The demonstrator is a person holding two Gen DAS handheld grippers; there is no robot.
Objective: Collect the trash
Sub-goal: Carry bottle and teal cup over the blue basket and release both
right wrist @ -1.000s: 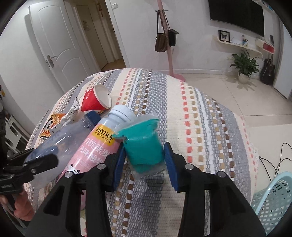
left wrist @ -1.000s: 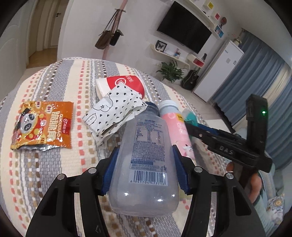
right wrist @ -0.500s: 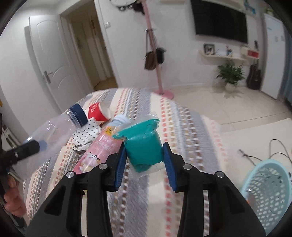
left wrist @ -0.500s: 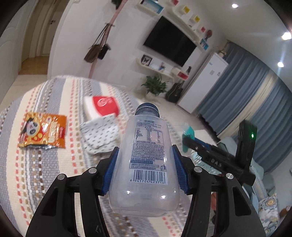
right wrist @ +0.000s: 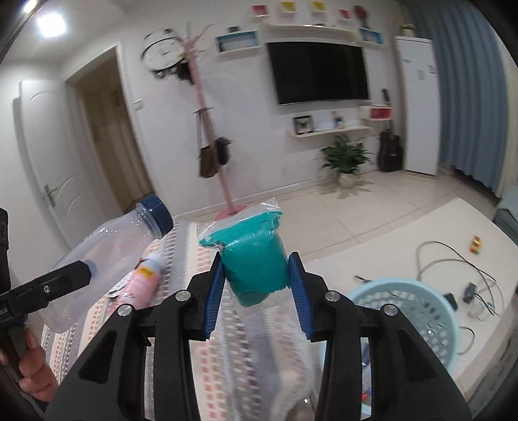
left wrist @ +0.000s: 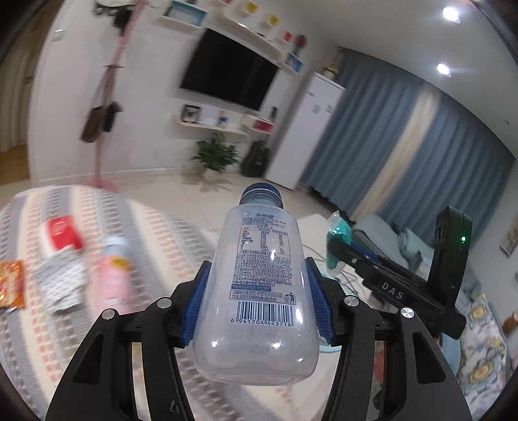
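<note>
Basket, pale blue and meshed, stands on the floor beyond the striped bed's right edge. Left claw is clamped on a clear bottle lifted off the bed; right claw is clamped on a teal bag near the basket.

Dim indoor, ceiling spots glare; bg motion-blurred, fisheye edges warped.

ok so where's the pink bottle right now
The pink bottle lies on the striped cover, left of the left gripper in its view, beside the spotted wrapper; the right wrist view shows it under the held clear bottle.
</note>
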